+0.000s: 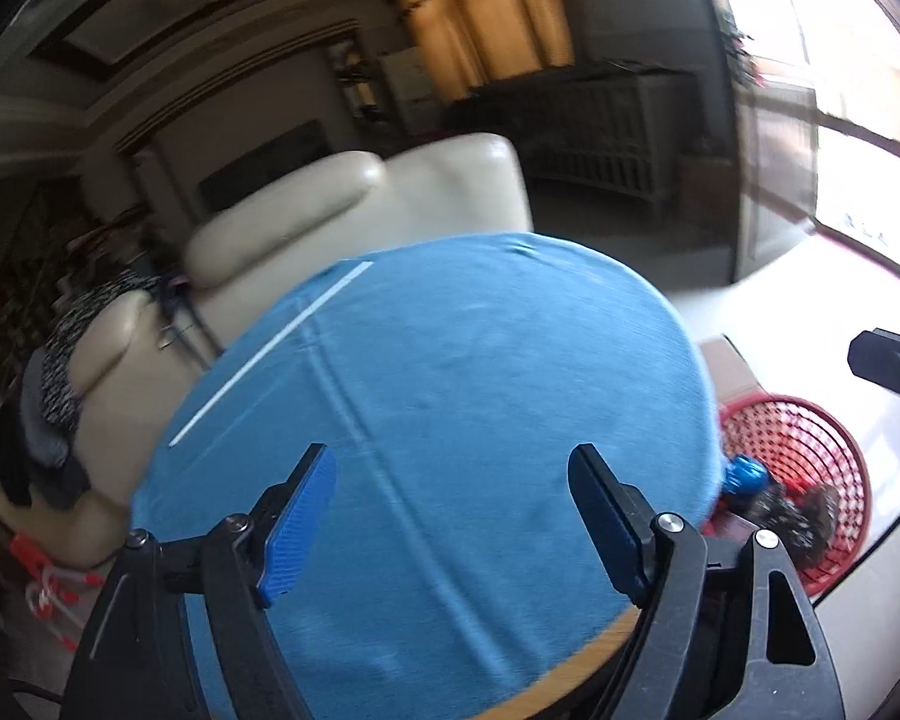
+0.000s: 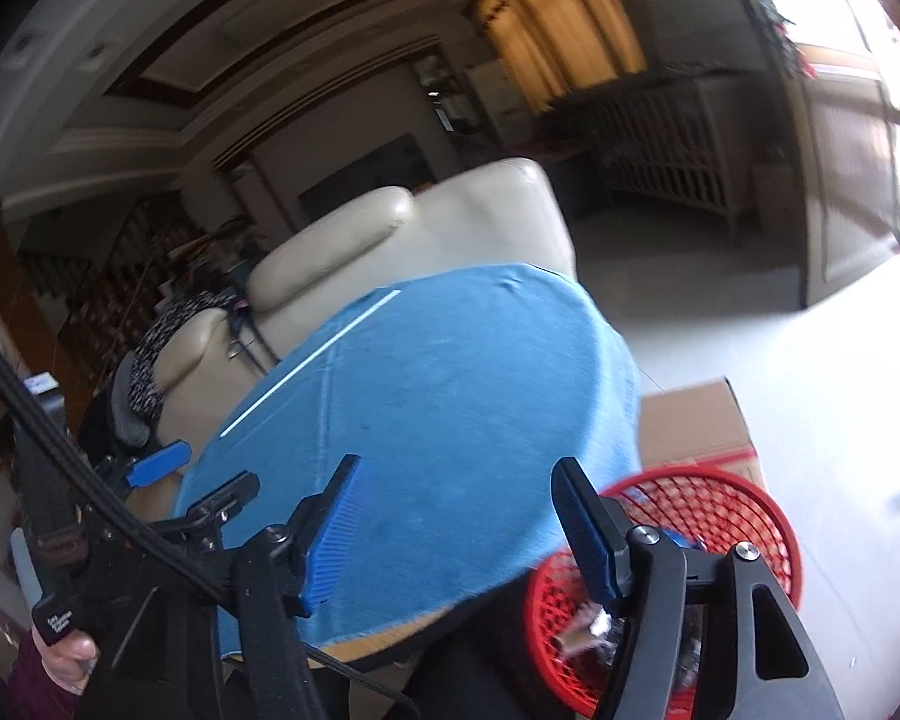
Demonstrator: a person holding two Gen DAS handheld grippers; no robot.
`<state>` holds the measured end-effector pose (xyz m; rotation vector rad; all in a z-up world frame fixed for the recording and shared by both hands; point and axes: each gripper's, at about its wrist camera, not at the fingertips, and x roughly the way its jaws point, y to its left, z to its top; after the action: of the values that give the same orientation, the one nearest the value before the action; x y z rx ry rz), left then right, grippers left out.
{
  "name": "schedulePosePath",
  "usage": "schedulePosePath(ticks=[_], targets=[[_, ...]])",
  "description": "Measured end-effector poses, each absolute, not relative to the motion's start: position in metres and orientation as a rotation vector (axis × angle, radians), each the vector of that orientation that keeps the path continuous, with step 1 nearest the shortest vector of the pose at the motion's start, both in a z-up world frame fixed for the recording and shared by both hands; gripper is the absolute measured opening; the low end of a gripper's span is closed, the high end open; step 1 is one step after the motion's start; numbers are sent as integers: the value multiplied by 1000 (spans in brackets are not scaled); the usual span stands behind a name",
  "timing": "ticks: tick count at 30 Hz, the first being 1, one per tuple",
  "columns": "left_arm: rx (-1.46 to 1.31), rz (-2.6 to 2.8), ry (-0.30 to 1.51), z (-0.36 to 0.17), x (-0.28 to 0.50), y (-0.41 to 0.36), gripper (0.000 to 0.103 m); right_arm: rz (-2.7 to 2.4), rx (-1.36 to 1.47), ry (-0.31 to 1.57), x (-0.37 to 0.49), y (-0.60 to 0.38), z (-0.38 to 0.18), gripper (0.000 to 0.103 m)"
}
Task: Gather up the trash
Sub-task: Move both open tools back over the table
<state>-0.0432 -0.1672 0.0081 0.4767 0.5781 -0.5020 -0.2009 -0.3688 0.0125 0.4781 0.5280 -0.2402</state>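
Red mesh basket (image 2: 750, 516) beside the blue-clothed table's (image 1: 450, 390) right edge holds crumpled trash (image 1: 798, 510). Left gripper (image 1: 450, 516) and right gripper (image 2: 456, 528) stand released, empty.

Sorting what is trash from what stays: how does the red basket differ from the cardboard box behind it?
The red basket is round, open mesh; the cardboard box is plain brown with flat solid sides. The basket is open-topped with trash inside; the box looks closed, contents unseen. Both sit on the pale floor beside the table with the blue cloth.
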Motion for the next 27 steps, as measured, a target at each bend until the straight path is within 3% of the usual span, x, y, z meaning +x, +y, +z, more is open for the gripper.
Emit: schedulePosePath(ticks=[16,21,27], targets=[[301,-243,550,30,-8,-55,82,-126,301,545,-137,-259,45,67],[267,-200,535,34,-6,-29,91,-111,275,545,-126,-237,50,67],[233,-163,519,38,-5,-2,92,-91,256,548,-113,-215,55,67]])
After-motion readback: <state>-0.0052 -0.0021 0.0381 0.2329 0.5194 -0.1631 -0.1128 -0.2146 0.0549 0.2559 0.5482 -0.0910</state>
